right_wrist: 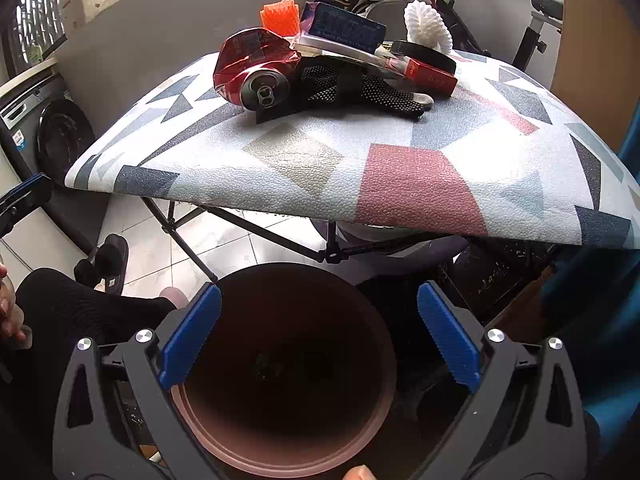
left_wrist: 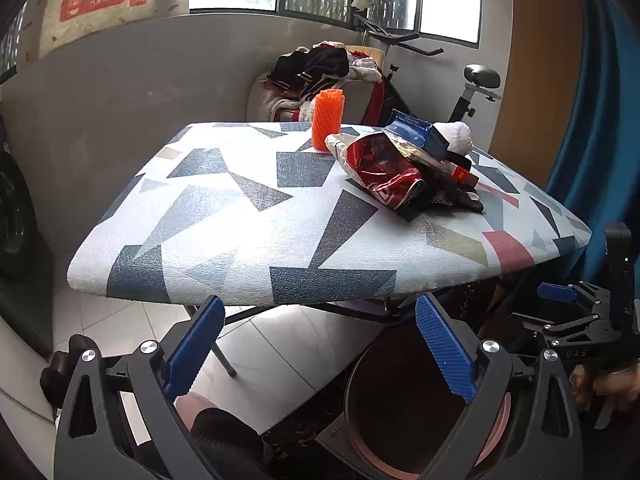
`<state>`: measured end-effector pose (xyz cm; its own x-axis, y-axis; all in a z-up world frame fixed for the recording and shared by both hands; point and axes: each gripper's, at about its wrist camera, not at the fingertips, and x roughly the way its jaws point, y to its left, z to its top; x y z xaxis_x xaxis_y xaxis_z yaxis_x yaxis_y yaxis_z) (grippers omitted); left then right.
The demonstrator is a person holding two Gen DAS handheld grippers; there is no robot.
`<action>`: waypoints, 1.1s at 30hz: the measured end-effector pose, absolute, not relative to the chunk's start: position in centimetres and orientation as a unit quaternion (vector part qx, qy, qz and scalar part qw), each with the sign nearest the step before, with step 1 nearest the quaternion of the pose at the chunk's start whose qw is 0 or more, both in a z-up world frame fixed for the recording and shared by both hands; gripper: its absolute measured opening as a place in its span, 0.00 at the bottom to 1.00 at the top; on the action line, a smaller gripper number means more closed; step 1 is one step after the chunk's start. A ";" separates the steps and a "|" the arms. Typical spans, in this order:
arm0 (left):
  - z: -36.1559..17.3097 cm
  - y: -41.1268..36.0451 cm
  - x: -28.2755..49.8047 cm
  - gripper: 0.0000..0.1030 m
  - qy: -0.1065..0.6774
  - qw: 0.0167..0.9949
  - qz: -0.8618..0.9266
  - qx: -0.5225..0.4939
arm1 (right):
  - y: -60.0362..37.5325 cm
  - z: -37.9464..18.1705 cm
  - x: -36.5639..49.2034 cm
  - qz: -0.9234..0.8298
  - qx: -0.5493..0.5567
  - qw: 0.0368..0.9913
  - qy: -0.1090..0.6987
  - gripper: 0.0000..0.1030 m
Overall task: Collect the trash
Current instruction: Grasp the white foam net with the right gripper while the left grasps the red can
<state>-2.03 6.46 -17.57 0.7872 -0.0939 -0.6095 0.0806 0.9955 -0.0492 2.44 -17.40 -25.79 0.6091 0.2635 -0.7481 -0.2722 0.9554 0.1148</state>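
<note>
A pile of trash lies on the patterned table (left_wrist: 224, 240): a crushed red can (left_wrist: 386, 178) (right_wrist: 256, 68), an orange foam net (left_wrist: 328, 119) (right_wrist: 280, 16), a blue box (left_wrist: 416, 130) (right_wrist: 344, 26), a white foam net (left_wrist: 456, 134) (right_wrist: 426, 26), a red box (right_wrist: 432, 74) and a black dotted glove (right_wrist: 360, 88). A round brown bin (right_wrist: 288, 360) (left_wrist: 400, 392) stands on the floor below the table's front edge. My left gripper (left_wrist: 320, 344) is open and empty, low in front of the table. My right gripper (right_wrist: 320, 336) is open and empty above the bin.
The right gripper also shows in the left wrist view (left_wrist: 576, 312). A washing machine (right_wrist: 48, 132) stands at the left. A chair piled with clothes (left_wrist: 320, 68) and an exercise bike (left_wrist: 472, 80) stand behind the table. A blue curtain (left_wrist: 600, 140) hangs at the right.
</note>
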 end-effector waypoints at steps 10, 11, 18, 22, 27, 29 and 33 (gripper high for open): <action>-17.6 6.7 -1.9 0.91 0.324 0.945 -0.044 -0.013 | -17.3 -25.6 2.3 0.151 -0.007 0.901 0.407 0.94; -17.6 6.7 -1.9 0.91 0.324 0.945 -0.043 -0.013 | -17.3 -25.5 2.3 0.151 -0.008 0.901 0.407 0.94; -17.6 6.7 -1.9 0.91 0.324 0.945 -0.043 -0.010 | -17.5 -25.4 2.4 0.149 0.001 0.903 0.402 0.94; -17.3 6.6 -1.9 0.91 0.318 0.947 -0.038 -0.007 | -18.1 -25.1 2.4 0.148 0.015 0.906 0.396 0.94; -16.3 6.7 -1.4 0.91 0.303 0.952 -0.048 -0.012 | -19.8 -23.9 2.9 0.146 0.057 0.911 0.381 0.94; -15.6 6.6 -0.5 0.91 0.304 0.951 -0.052 -0.010 | -20.6 -23.0 3.6 0.143 0.066 0.916 0.370 0.94; -13.7 7.1 1.8 0.91 0.301 0.952 -0.057 -0.021 | -22.4 -20.6 6.6 0.136 0.065 0.922 0.358 0.95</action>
<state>1.76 7.15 -13.72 0.8124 -0.1213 -0.5704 0.0965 0.9926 -0.0737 6.56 -22.42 -20.59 0.7070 0.2967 -0.6420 -0.2040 0.9547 0.2166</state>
